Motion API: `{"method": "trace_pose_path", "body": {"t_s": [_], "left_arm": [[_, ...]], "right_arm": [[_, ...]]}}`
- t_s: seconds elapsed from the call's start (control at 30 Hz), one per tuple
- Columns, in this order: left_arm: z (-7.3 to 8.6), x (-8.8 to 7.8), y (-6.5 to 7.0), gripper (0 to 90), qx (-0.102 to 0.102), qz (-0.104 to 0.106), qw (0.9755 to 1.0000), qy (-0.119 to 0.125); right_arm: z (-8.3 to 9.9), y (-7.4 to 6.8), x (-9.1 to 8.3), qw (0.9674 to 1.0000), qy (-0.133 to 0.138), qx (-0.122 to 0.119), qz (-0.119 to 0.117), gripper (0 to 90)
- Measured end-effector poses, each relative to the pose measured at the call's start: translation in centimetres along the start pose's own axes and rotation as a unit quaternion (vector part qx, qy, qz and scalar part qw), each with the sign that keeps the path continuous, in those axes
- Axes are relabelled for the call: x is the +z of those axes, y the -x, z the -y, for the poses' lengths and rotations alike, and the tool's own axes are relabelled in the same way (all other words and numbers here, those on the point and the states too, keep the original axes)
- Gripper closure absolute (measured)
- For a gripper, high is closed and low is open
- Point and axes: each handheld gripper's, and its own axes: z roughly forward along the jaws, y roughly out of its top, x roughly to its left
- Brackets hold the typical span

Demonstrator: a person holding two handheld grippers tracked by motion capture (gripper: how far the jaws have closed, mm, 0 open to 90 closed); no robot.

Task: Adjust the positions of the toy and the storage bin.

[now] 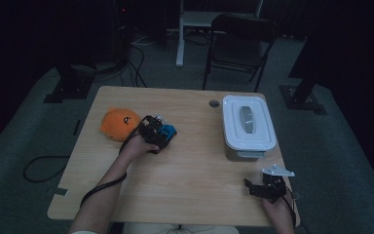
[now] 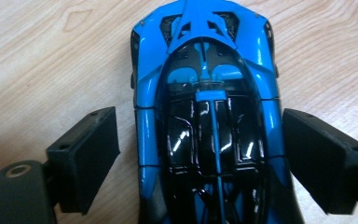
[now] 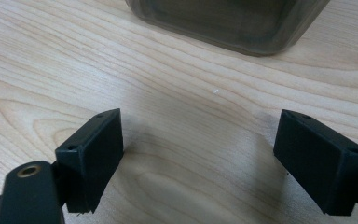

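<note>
Right gripper (image 1: 268, 187) sits nearest, low at the table's (image 1: 190, 190) near edge, jaws wide apart over bare wood, nothing between them, the white lidded box (image 1: 249, 123) just ahead. Over to the left gripper (image 1: 157, 132), and here's the action: it's down over the blue toy car (image 2: 207, 116), mid-table, just right of the orange plush (image 1: 120, 123). The jaws straddle the car's flanks, one pad (image 2: 86, 156) showing a sliver of wood before the bodywork, the other (image 2: 319, 156) close to touching. So this looks like the grasp step, not yet a grip. Next up, I'd say: squeeze evenly on both sides, stay centred on that glossy shell, then lift straight.
</note>
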Motion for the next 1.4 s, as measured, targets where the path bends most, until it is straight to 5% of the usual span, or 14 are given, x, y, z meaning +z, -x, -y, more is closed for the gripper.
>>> {"method": "trace_pose_path", "body": {"t_s": [0.17, 0.37, 0.6, 0.7, 0.8, 0.83, 1.0, 1.23, 1.4], "left_arm": [[-0.2, 0.2, 0.3, 23.4, 0.015, 0.002, 0.9999, -0.008], [-0.3, 0.2, -0.1, 25.2, 0.002, 0.020, 0.9995, -0.026], [-0.4, -0.1, 0.2, 26.3, 0.003, 0.013, 0.9989, -0.045], [0.0, -0.3, 0.4, 26.5, 0.010, 0.016, 0.9993, -0.033], [0.3, -1.2, 0.3, 28.9, 0.007, 0.027, 0.9995, -0.015], [0.4, -1.5, 0.5, 28.9, 0.021, 0.034, 0.9990, -0.019], [1.1, -2.2, 0.9, 28.9, 0.028, 0.047, 0.9981, -0.027], [2.2, -4.3, 1.3, 28.9, 0.039, 0.046, 0.9980, -0.016], [3.1, -5.8, 2.2, 28.9, 0.065, 0.042, 0.9968, -0.020]], "right_arm": [[0.0, 0.0, 0.0, 1.0000, 0.000, 0.000, 0.001, 15.3], [0.0, 0.0, 0.0, 1.0000, 0.000, 0.001, 0.001, 15.3], [0.0, 0.0, 0.0, 1.0000, 0.000, 0.001, 0.003, 15.3], [0.0, 0.0, 0.0, 1.0000, 0.000, 0.002, 0.003, 15.4], [0.0, 0.0, 0.0, 1.0000, -0.001, 0.002, 0.004, 15.4], [0.0, 0.0, 0.0, 1.0000, -0.001, 0.002, 0.005, 15.4], [0.0, 0.0, 0.0, 1.0000, -0.001, 0.002, 0.006, 15.6], [0.0, 0.0, 0.0, 1.0000, -0.001, 0.003, 0.006, 15.6], [0.0, 0.0, 0.0, 1.0000, -0.001, 0.003, 0.006, 15.6]]}}
